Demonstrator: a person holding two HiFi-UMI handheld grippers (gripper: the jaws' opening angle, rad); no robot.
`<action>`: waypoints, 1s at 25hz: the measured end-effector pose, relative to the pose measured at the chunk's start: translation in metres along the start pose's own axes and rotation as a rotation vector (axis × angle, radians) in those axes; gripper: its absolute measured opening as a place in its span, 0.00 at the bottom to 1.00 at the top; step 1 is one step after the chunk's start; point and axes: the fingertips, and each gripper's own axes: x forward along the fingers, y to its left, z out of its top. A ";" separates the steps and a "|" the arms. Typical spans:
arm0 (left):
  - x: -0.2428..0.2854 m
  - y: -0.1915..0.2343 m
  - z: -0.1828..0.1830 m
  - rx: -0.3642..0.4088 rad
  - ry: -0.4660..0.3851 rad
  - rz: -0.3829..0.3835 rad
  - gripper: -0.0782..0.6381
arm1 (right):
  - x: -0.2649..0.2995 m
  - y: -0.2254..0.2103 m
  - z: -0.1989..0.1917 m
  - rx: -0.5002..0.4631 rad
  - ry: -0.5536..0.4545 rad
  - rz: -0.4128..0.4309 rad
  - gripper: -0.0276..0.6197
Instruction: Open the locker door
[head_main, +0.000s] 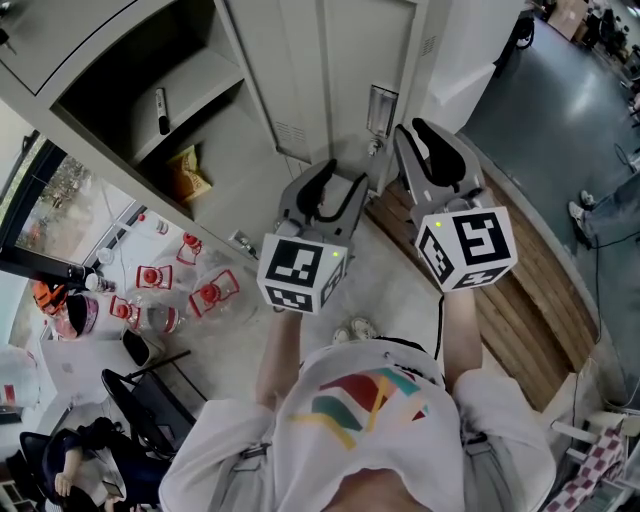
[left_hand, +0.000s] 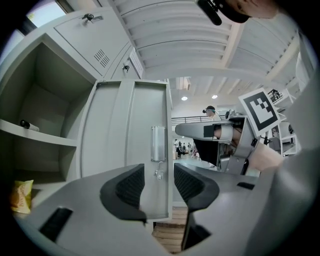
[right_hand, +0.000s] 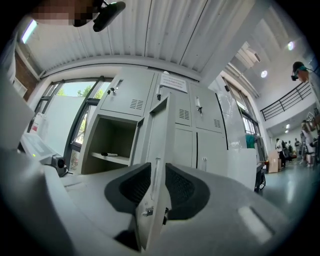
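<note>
Grey steel locker door (left_hand: 125, 130) stands swung well out, right of its open compartment (left_hand: 40, 125), its free edge pinched in the right tongs (right_hand: 157, 192), the left tongs (left_hand: 159, 187) gaping empty near it; opening looks almost done, so next comes releasing and backing away.

Grey metal locker door (head_main: 330, 70), upright, swung open

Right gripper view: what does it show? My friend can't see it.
The right gripper grips the edge of an open grey locker door between its two jaws. Left of the door, the open locker shows a shelf with a small dark object.
</note>
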 end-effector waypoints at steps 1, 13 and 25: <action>-0.002 0.001 0.004 0.000 -0.008 0.009 0.35 | -0.001 0.001 0.004 -0.005 -0.010 0.000 0.17; -0.059 0.037 0.055 -0.031 -0.146 0.209 0.15 | -0.005 0.025 0.042 -0.019 -0.132 0.039 0.05; -0.135 0.073 0.054 0.042 -0.191 0.538 0.14 | -0.006 0.109 0.038 -0.081 -0.228 0.181 0.05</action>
